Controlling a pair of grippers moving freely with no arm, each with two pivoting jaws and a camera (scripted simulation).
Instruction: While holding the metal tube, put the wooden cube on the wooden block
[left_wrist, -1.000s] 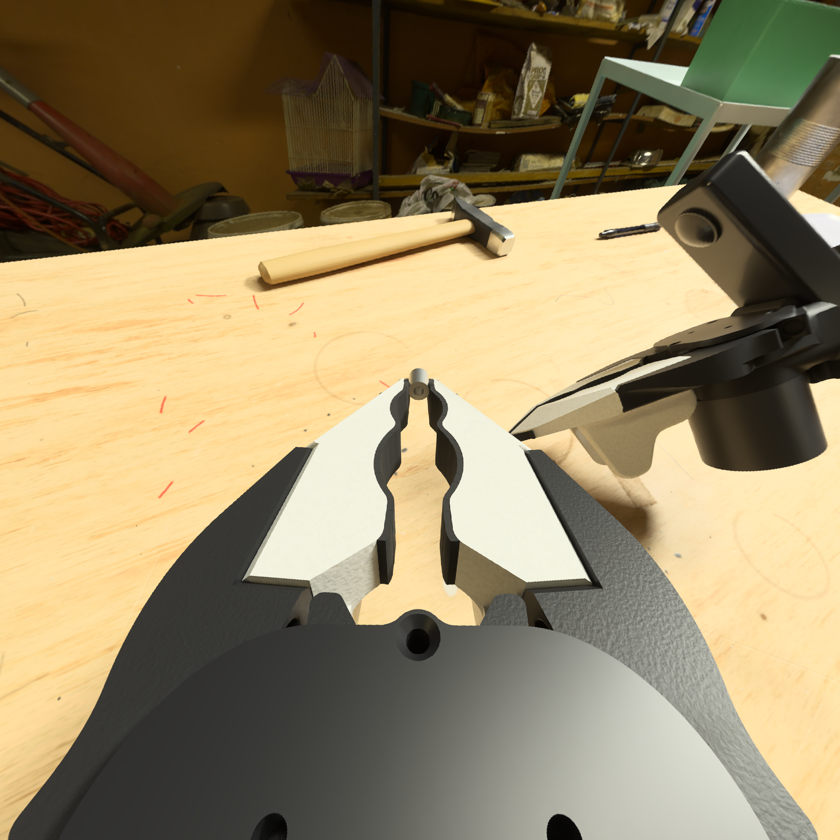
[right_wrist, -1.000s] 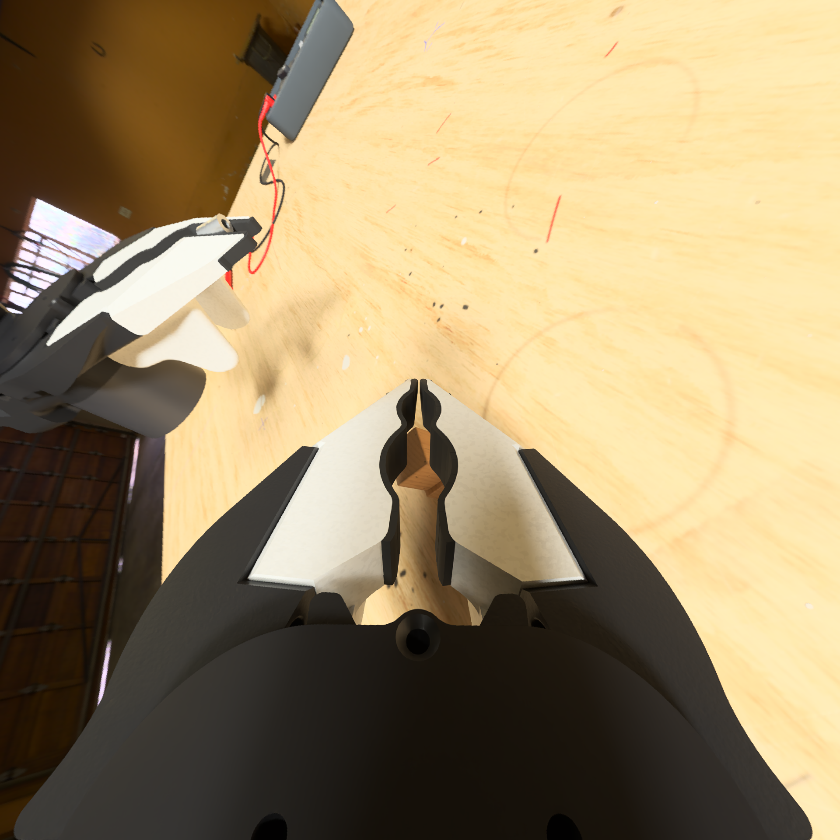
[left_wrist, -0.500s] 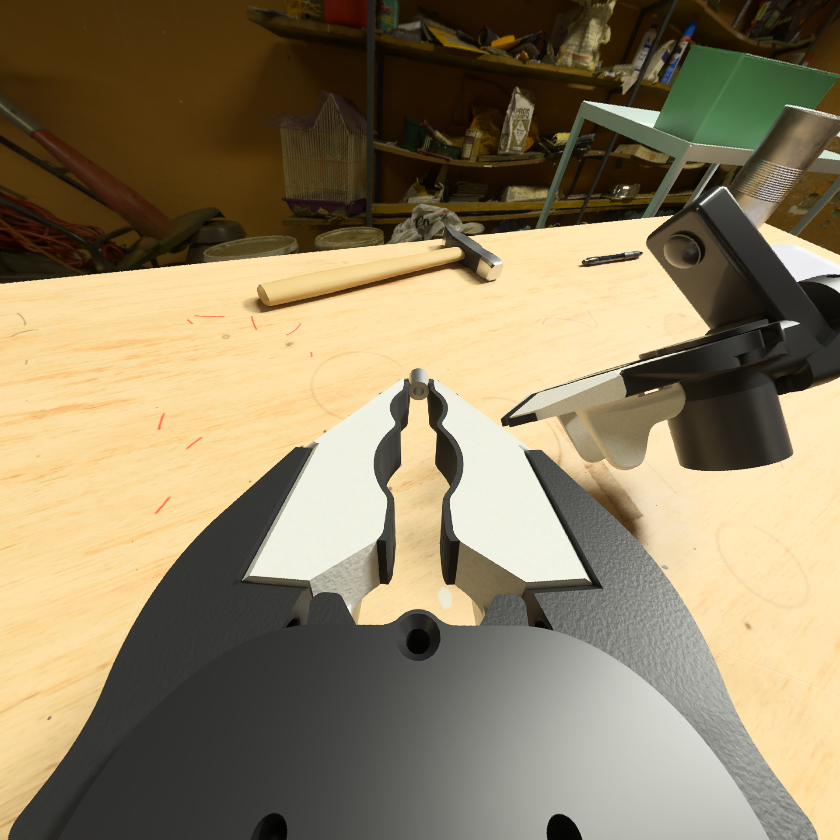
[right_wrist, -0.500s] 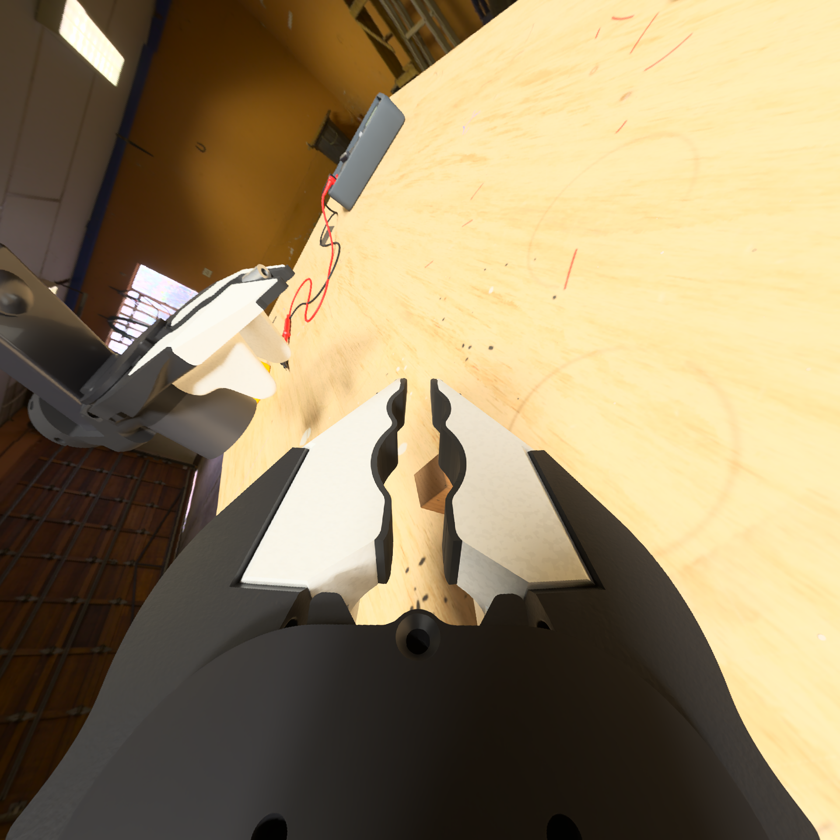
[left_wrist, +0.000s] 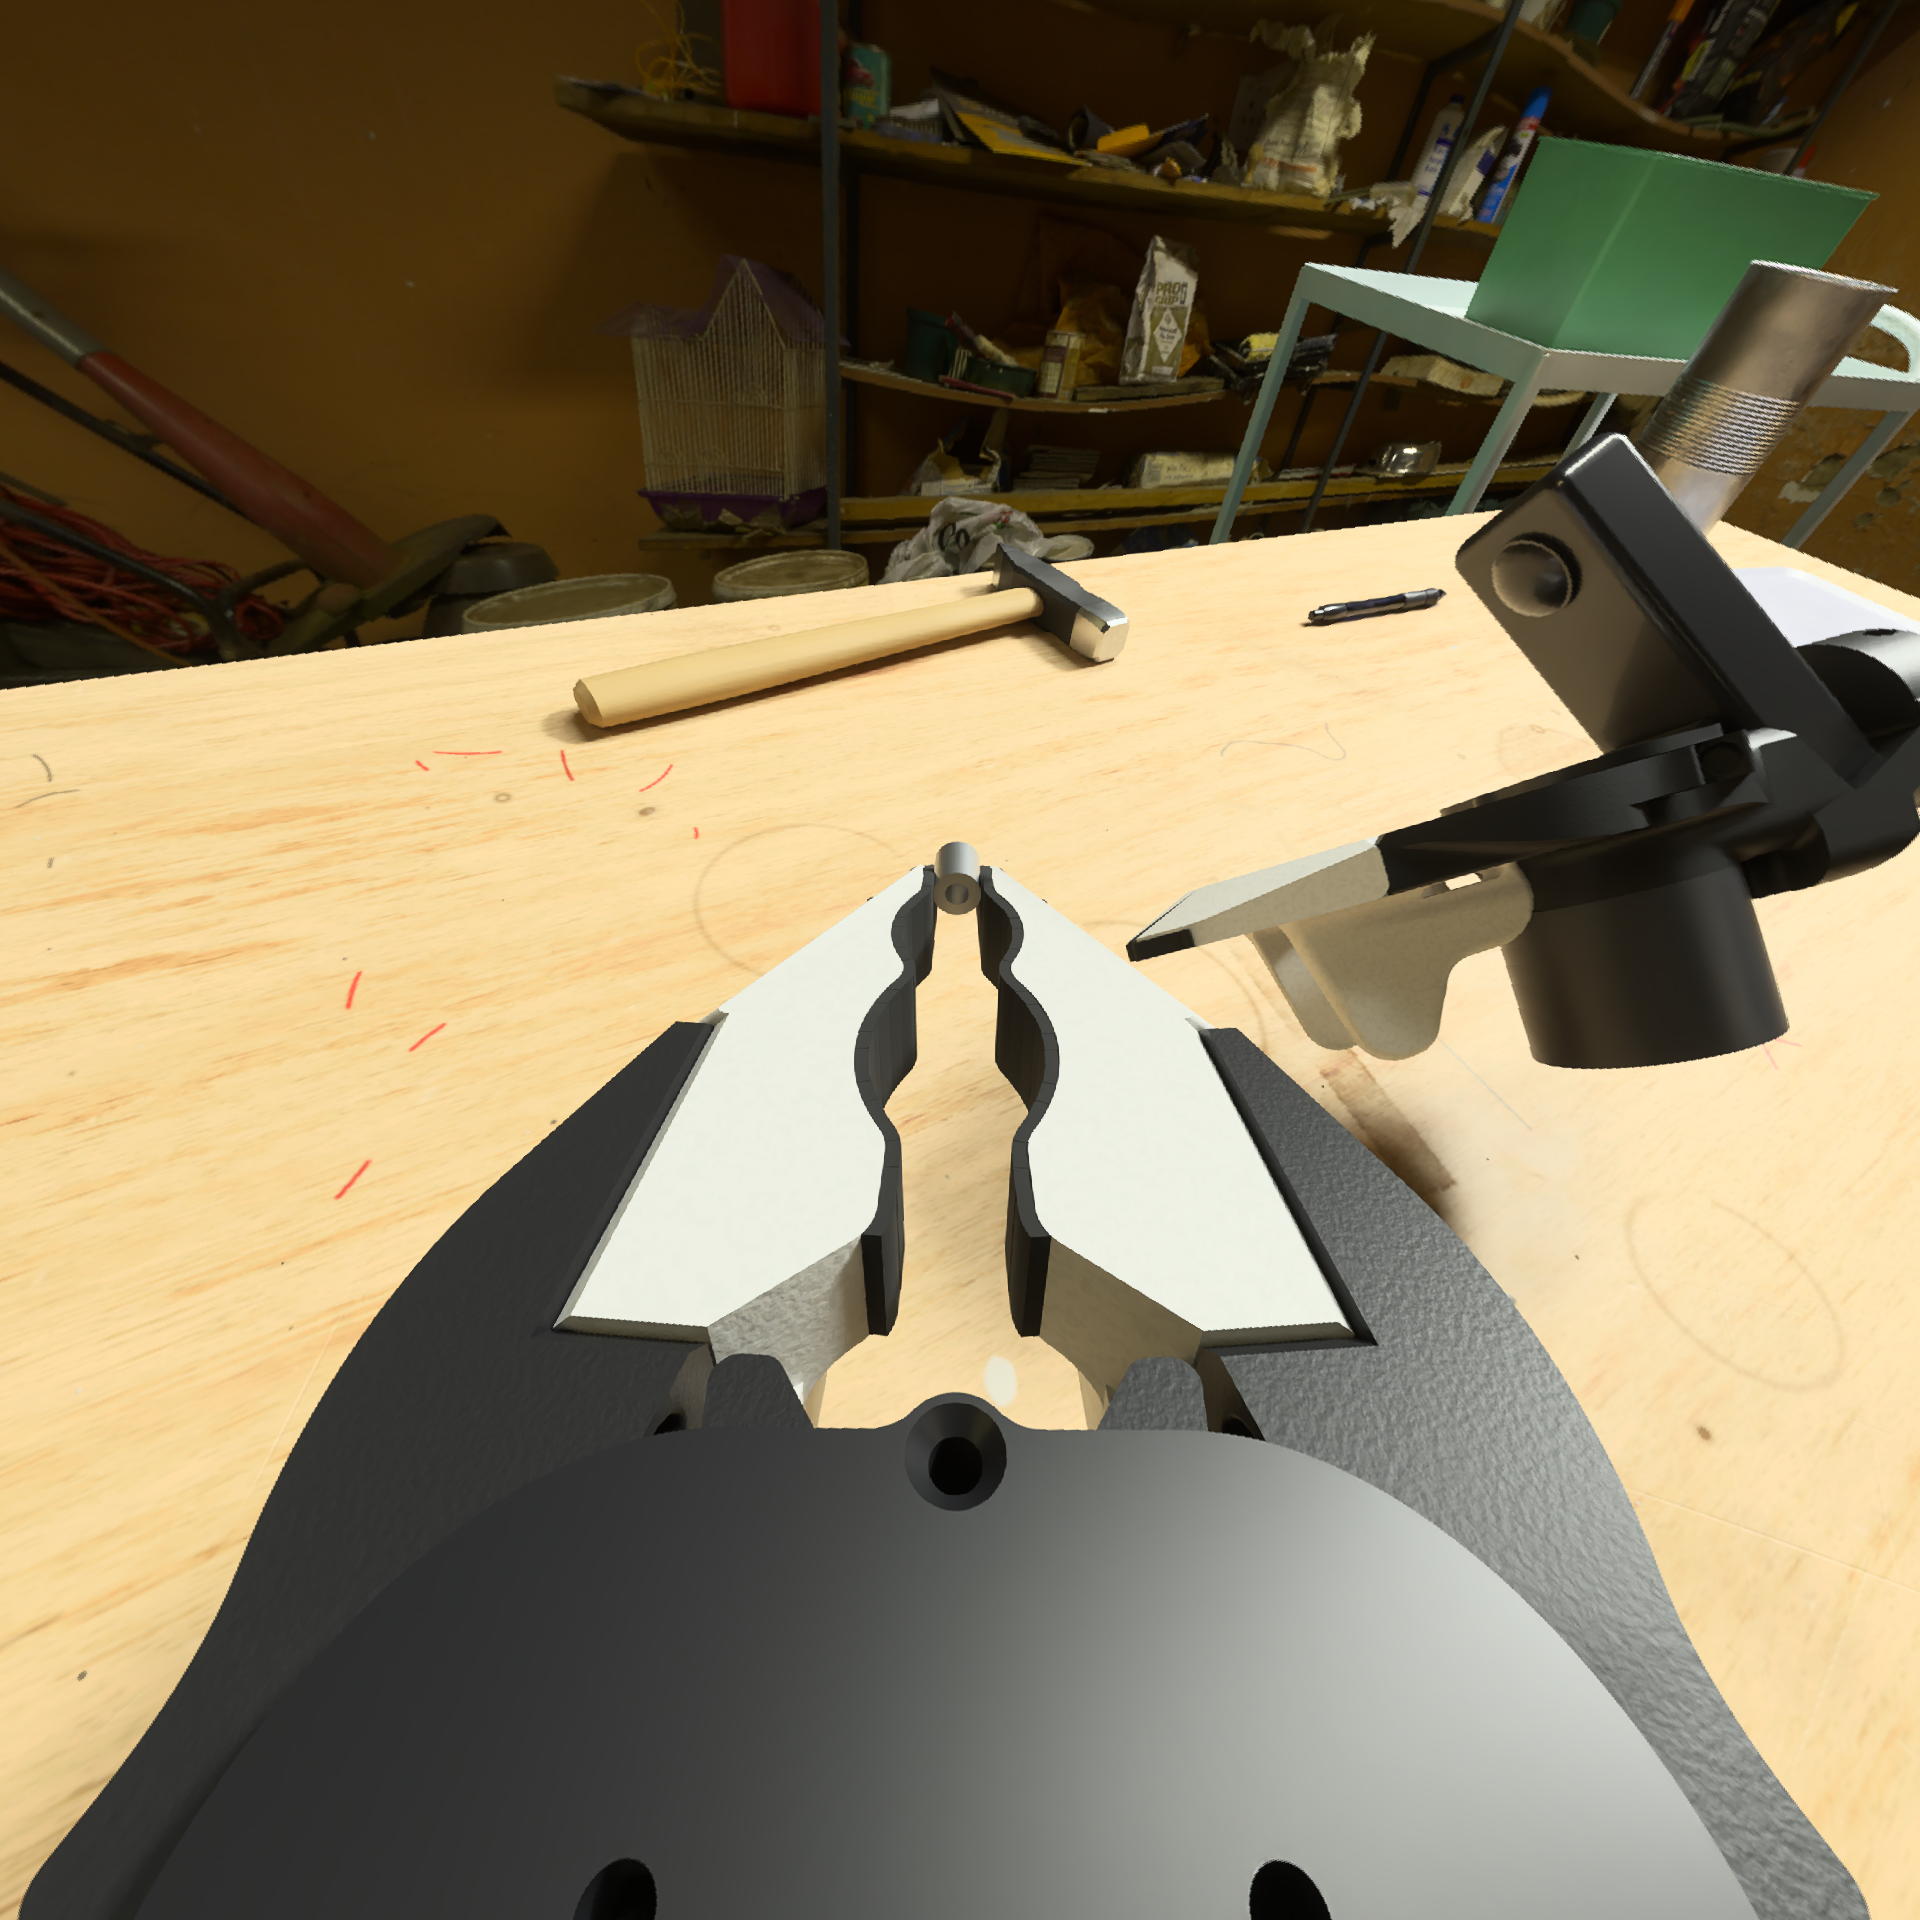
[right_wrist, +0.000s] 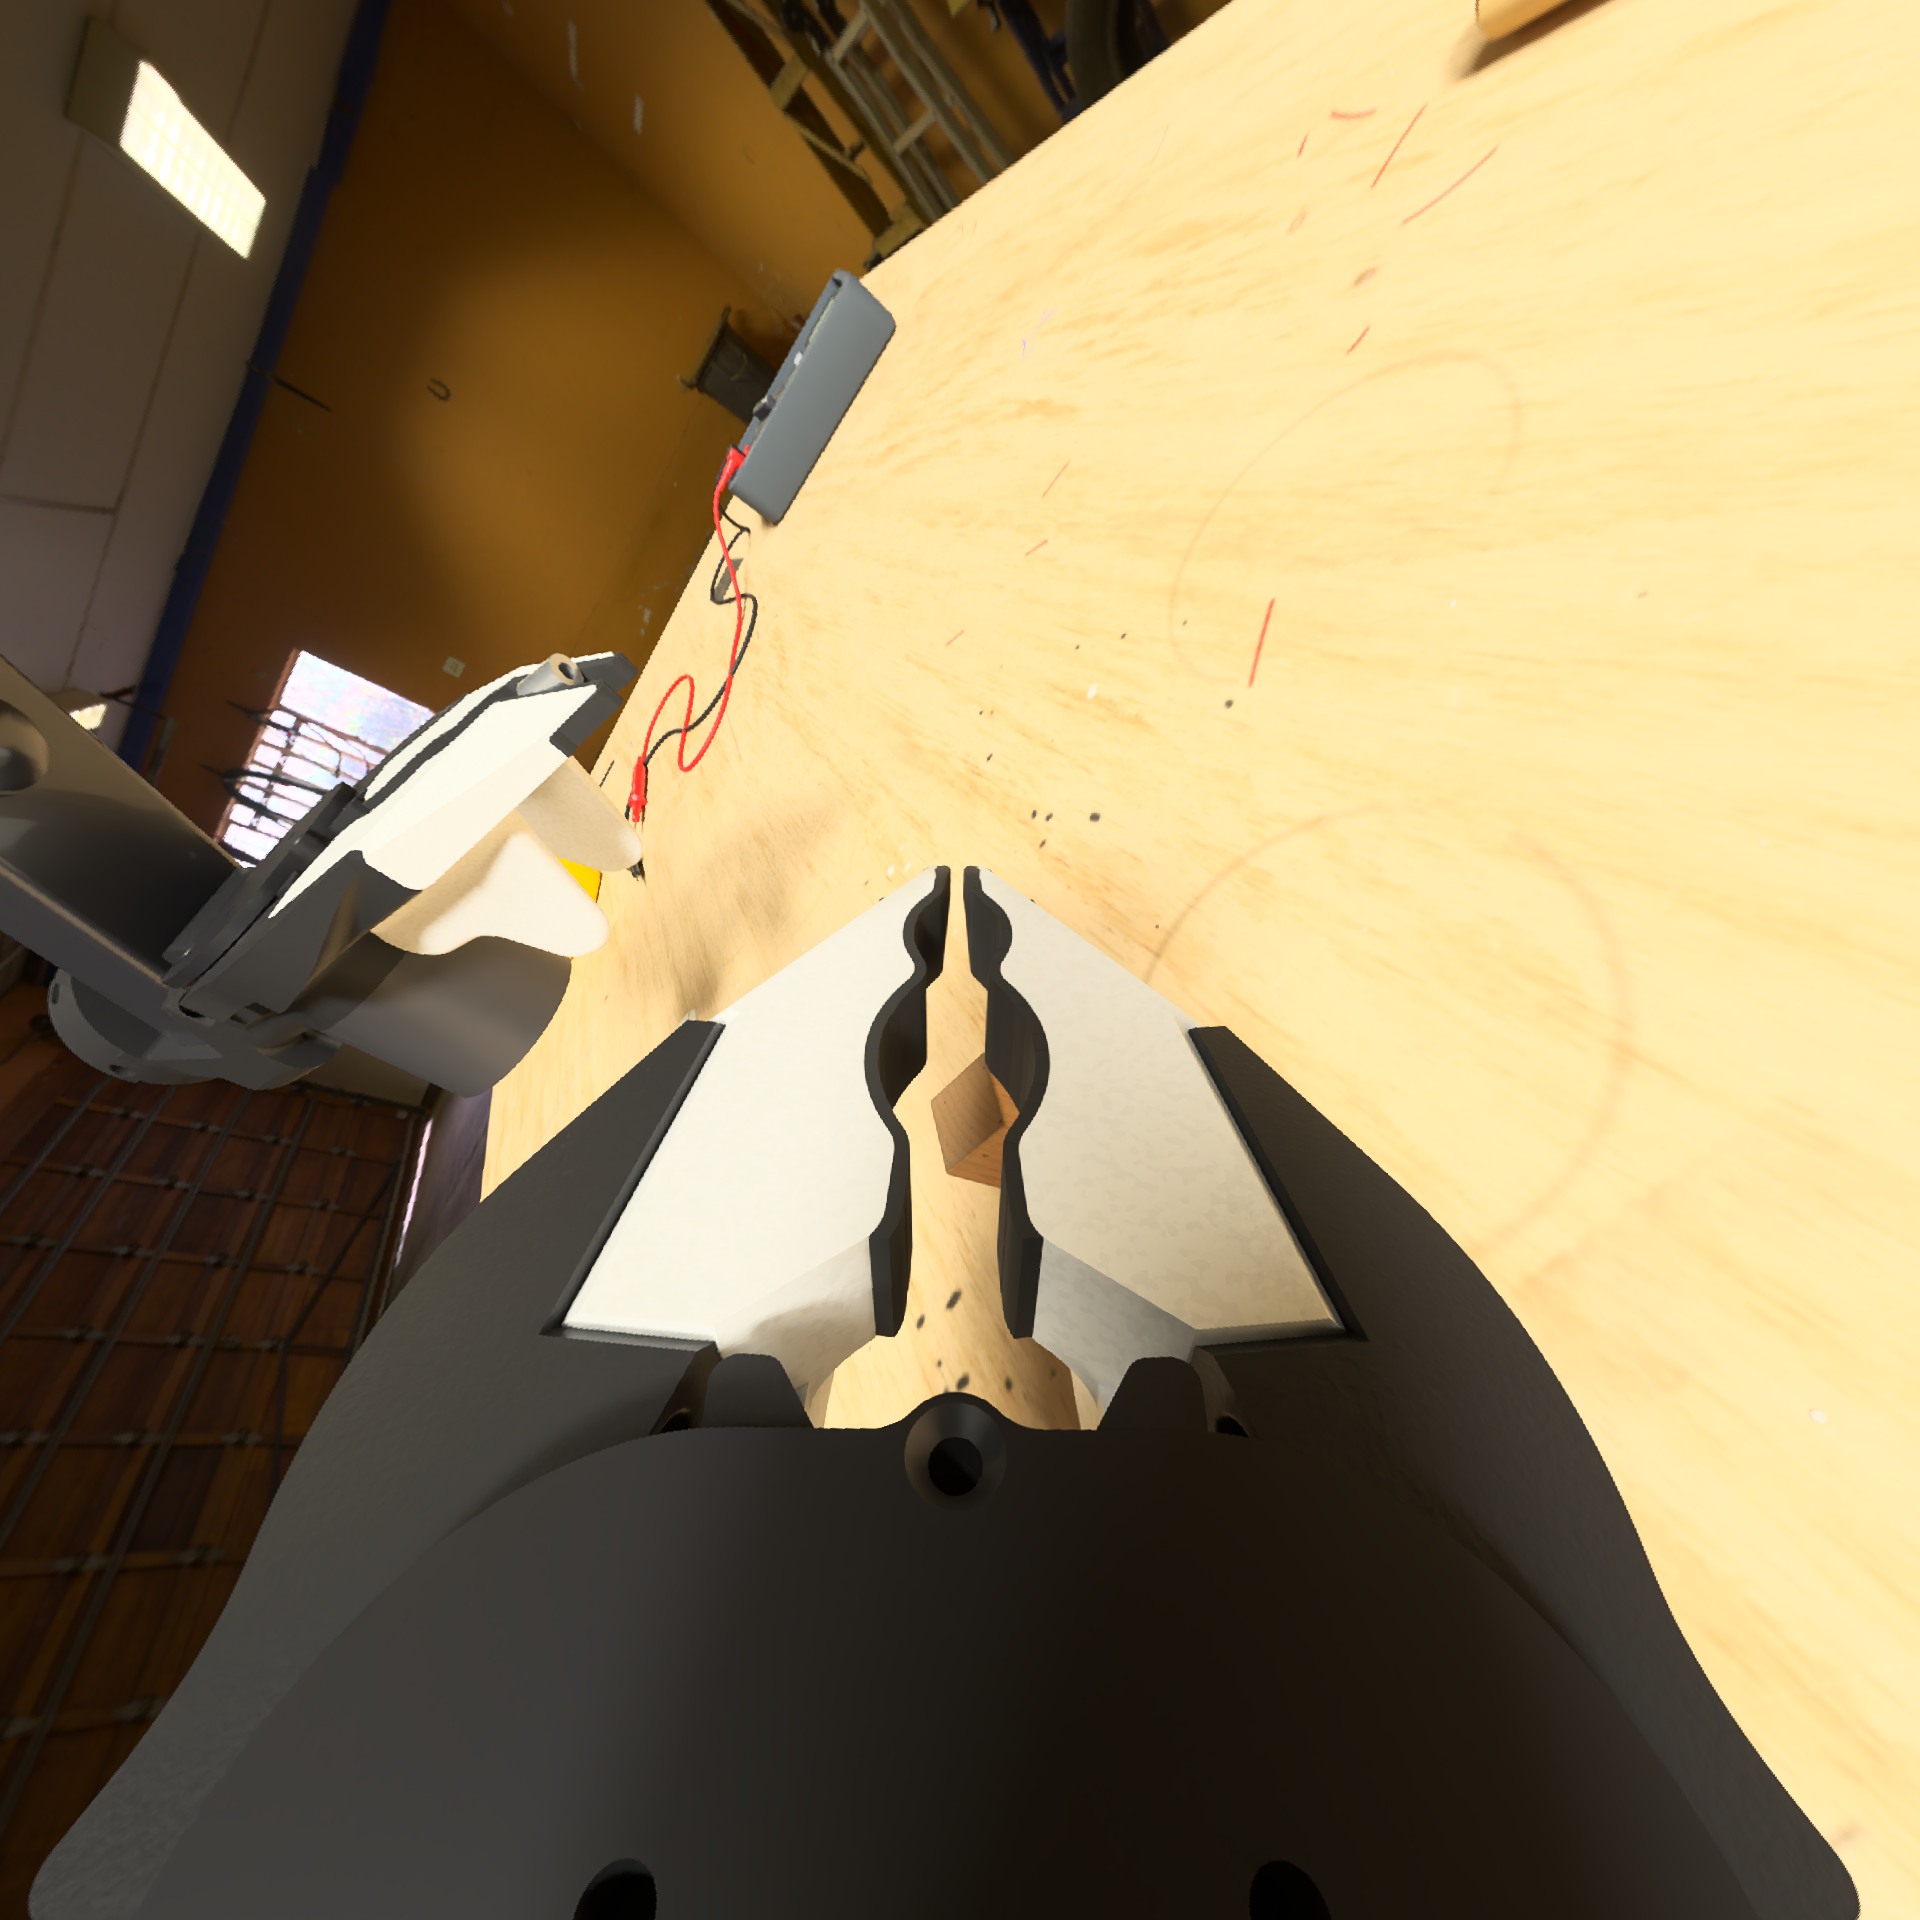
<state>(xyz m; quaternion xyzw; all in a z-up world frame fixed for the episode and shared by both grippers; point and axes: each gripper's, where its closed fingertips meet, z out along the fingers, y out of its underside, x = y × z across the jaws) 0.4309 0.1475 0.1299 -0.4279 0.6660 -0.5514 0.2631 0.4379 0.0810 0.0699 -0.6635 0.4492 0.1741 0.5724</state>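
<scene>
My left gripper (left_wrist: 954, 898) is shut on the small metal tube (left_wrist: 956, 881), pinched at the fingertips above the table. It also shows at the left of the right wrist view (right_wrist: 582, 681), with the tube (right_wrist: 551, 673) in it. My right gripper (right_wrist: 957, 878) has its jaws nearly together with nothing between them. The wooden cube (right_wrist: 971, 1132) lies below and beyond its fingers, partly hidden by the right finger. A pale wooden piece (right_wrist: 1060, 1382) shows low between the finger bases. I cannot tell what the cube rests on. The right gripper (left_wrist: 1153, 940) hovers to the right in the left wrist view.
A hammer (left_wrist: 852, 644) and a dark pen-like tool (left_wrist: 1371, 605) lie at the far side of the plywood table (left_wrist: 312, 935). A grey meter box (right_wrist: 816, 400) with red and black leads (right_wrist: 696, 717) lies near the table's edge by the left gripper.
The right gripper held the cube a second ago, opened and let it go, then closed its jaws again empty while tilting up and away. The left gripper kept the tube, barely moving.
</scene>
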